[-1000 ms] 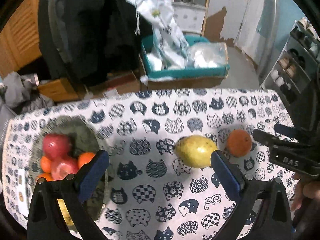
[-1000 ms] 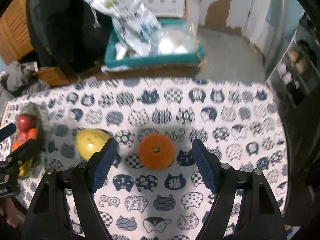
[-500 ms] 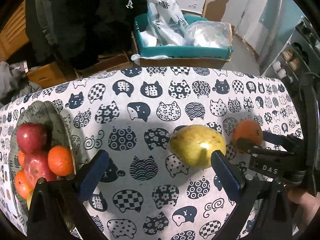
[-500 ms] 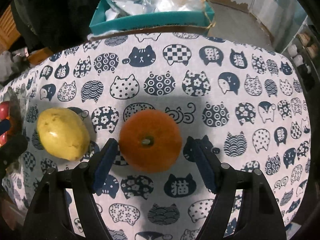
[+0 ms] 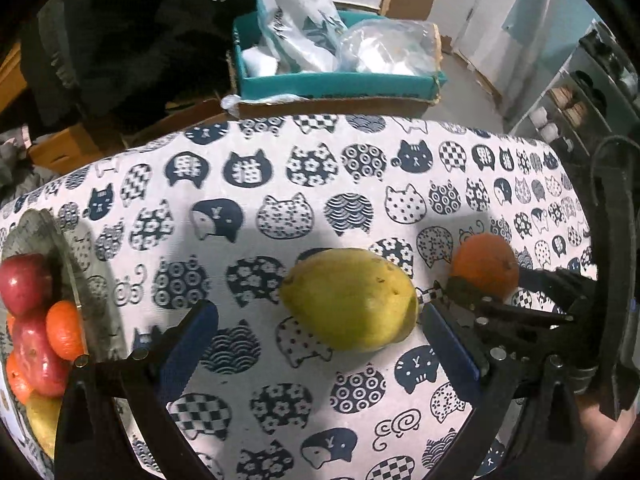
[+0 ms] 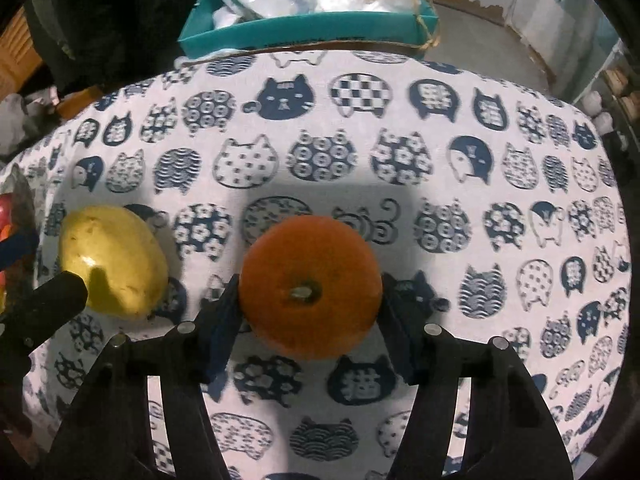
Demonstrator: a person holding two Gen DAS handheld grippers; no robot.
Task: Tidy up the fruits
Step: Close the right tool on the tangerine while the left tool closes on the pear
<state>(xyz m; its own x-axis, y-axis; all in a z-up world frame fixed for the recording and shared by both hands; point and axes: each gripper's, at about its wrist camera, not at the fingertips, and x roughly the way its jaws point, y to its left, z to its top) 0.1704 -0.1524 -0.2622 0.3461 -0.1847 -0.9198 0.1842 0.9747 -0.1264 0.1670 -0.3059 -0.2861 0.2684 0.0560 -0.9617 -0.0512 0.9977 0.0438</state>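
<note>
An orange [image 6: 310,294] sits on the cat-print tablecloth between the fingers of my right gripper [image 6: 310,320], which touch both its sides. It also shows in the left wrist view [image 5: 486,265]. A yellow-green pear [image 5: 350,299] lies just left of it, also in the right wrist view [image 6: 113,260]. My left gripper [image 5: 316,344] is open, its right finger beside the pear. A grey bowl [image 5: 76,276] at far left holds red apples [image 5: 24,282] and small oranges [image 5: 64,330].
A teal box [image 5: 340,80] with plastic bags sits on a cardboard box behind the table's far edge. Dark clothing hangs at the back left. A shelf rack [image 5: 576,108] stands at the right. The tablecloth [image 5: 280,208] covers the table.
Both grippers moved forward and down toward the fruit. My right gripper's fingers closed in from either side of the orange until they touch it. The pear now lies nearer my left gripper.
</note>
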